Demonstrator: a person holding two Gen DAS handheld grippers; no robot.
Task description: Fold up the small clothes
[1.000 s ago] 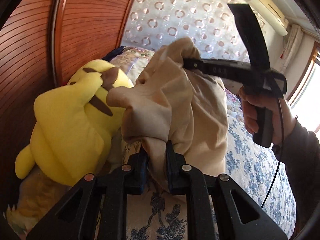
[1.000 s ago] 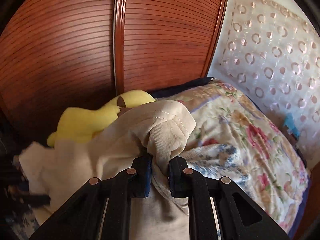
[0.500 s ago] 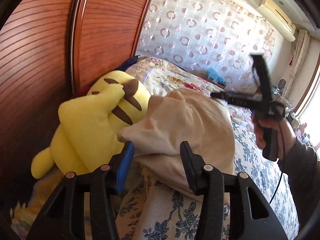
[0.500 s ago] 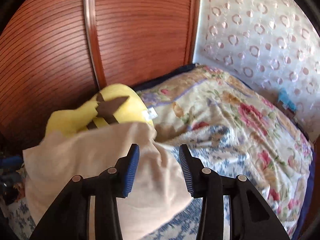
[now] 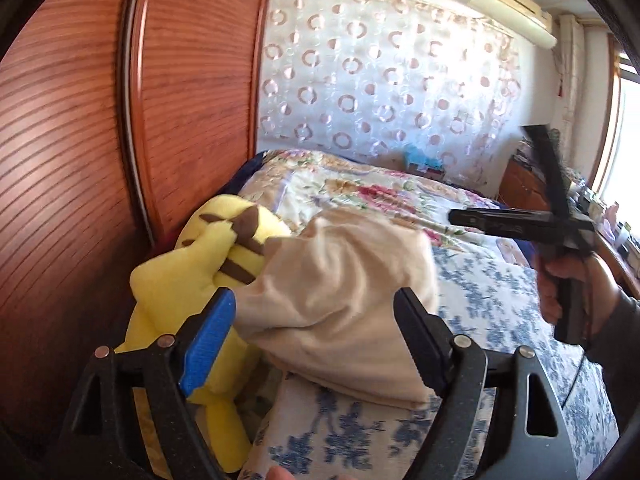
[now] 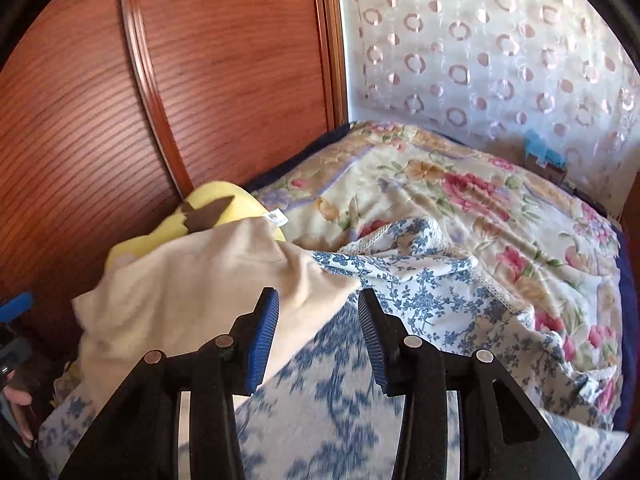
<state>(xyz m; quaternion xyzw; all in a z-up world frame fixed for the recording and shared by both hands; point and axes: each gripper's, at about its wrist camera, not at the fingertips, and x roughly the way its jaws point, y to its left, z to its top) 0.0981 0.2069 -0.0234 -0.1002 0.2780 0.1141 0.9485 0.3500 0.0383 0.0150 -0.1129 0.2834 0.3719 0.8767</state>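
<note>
- Left wrist view: bed [image 5: 492, 304] with blue floral sheet is carrying everything; wooden panel is running along its left edge.
- Beige garment [image 5: 340, 300] is lying in a folded bundle near the bed's left edge, leaning on the yellow plush toy [image 5: 192, 280].
- Left gripper [image 5: 316, 336] is hovering with jaws spread wide, having just been opening; garment is sitting between the fingers, pads not pressing it.
- Right gripper [image 6: 318, 332] is showing jaws partly spread over bare sheet, nothing pinched; garment corner is lying just left of its blue pad.
- Bundle's long axis is running roughly across the left gripper's jaws; left hand looks nearer, so any regrasp is likely falling to it.
</note>
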